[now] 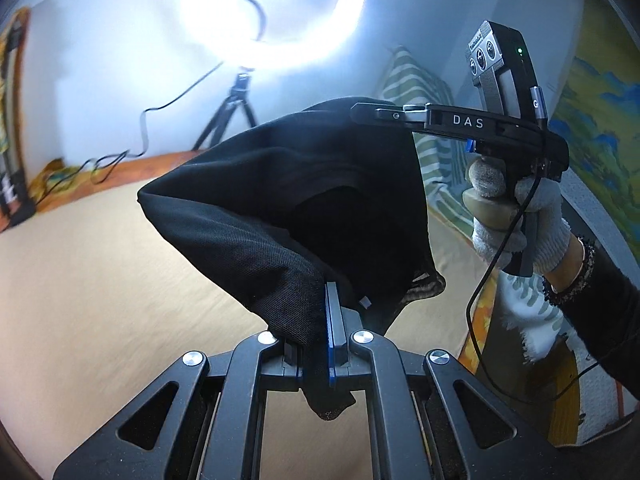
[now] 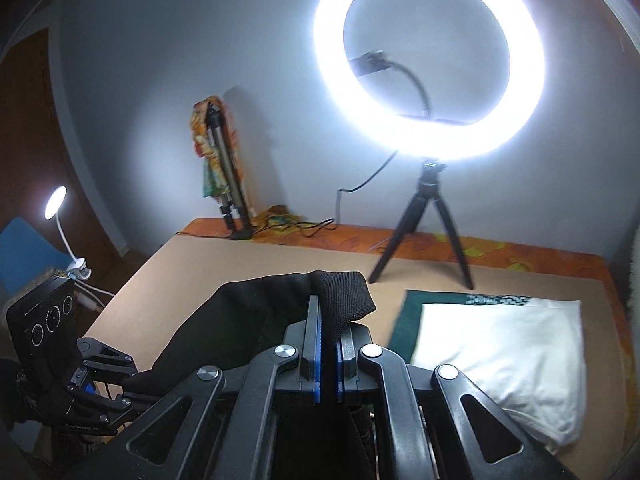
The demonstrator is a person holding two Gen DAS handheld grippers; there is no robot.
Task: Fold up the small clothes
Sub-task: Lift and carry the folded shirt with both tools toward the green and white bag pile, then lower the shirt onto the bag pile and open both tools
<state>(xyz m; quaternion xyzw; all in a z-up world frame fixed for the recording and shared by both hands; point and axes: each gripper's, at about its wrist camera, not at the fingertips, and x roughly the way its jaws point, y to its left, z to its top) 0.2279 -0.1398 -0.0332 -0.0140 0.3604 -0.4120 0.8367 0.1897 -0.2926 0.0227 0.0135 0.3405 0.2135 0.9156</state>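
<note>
1. My left tool is clenched on one corner of a black mesh garment; the cloth is pinched between its blue-lined fingers and a short tail hangs out below them.
2. My right tool is clenched on another edge of the same black garment, with a flap of the mesh folded over the top of its fingers. From the left wrist view this tool sits higher and farther off, gripped by a gloved hand.
3. The garment hangs in the air between the two tools, sagging in a loose pouch above the tabletop. I cannot tell whether any part of it touches the surface.
4. I judge this piece as barely begun: it is lifted and bunched, not yet spread flat, and no neat fold shows in it.
5. To the right on the tabletop lies a folded white cloth resting on a dark green cloth, with a patterned strip peeking out at the far edge. I take these as pieces already folded and stacked.
6. No basket, box or other container is in view; the finished pieces sit directly on the tabletop.
7. Farther back stands a glowing ring light on a small tripod.
</note>
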